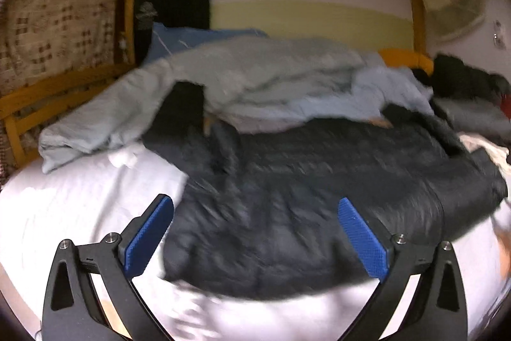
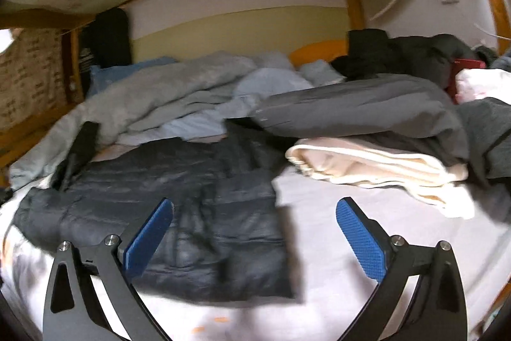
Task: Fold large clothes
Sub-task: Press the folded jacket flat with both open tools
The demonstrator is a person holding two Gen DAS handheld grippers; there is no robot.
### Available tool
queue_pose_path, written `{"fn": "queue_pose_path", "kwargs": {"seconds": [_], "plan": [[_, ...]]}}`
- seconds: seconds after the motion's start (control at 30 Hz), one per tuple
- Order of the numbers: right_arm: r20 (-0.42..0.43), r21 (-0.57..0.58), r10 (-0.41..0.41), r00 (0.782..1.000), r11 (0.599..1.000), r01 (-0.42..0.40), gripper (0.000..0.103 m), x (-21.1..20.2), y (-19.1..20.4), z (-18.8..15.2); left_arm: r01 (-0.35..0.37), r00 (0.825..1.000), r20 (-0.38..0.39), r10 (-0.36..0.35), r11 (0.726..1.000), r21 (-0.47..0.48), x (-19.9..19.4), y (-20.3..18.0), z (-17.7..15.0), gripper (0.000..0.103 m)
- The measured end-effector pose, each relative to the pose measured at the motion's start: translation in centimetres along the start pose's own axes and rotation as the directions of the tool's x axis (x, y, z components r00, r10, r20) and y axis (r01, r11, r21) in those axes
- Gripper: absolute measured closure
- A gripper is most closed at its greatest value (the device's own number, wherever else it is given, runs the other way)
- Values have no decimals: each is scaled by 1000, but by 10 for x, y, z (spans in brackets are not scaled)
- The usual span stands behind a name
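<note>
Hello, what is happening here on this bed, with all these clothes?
A person holds two grippers above a bed and is folding large clothes. A dark quilted jacket lies spread on the white sheet. Both the left gripper and the right gripper are open and hold nothing. A cream folded garment and a grey blanket lie behind.

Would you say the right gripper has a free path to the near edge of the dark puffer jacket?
Probably yes: the right gripper is open, and the dark puffer jacket lies flat on the white sheet with nothing over its near edge.
</note>
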State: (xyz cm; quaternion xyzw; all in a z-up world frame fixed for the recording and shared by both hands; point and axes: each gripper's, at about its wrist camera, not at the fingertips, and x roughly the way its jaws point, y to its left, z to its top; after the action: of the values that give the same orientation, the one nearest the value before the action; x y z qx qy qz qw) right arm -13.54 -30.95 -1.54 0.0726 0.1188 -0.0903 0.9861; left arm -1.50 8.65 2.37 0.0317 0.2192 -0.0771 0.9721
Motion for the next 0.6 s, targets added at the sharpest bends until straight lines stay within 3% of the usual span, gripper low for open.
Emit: {"fn": "queue_pose_path", "kwargs": {"seconds": [0.13,0.2,0.33,0.43,0.6], "plan": [[-44,-60,46,998,997,-49,0,8,29,-6,78,992,-99,-84,995,-55,21,-23,-11,0],[-64,-106,73,995,991,-79,0,15,45,-7,44,991,-122,-53,996,-76,26,-31,-15,0],[-144,-222,80,986,969,-111,0,37,71,-2,91,984,-148,-103,992,-85,38,-34,-16,0],[-211,-216,54,976,971,-100,0,58,74,-12,82,978,-183,-97,993,-86,48,-36,-23,0],[-299,-179,70,952,976,-128,0,79,64,-34,119,963,-224,-151,982,-147,64,-33,-35,0]]}}
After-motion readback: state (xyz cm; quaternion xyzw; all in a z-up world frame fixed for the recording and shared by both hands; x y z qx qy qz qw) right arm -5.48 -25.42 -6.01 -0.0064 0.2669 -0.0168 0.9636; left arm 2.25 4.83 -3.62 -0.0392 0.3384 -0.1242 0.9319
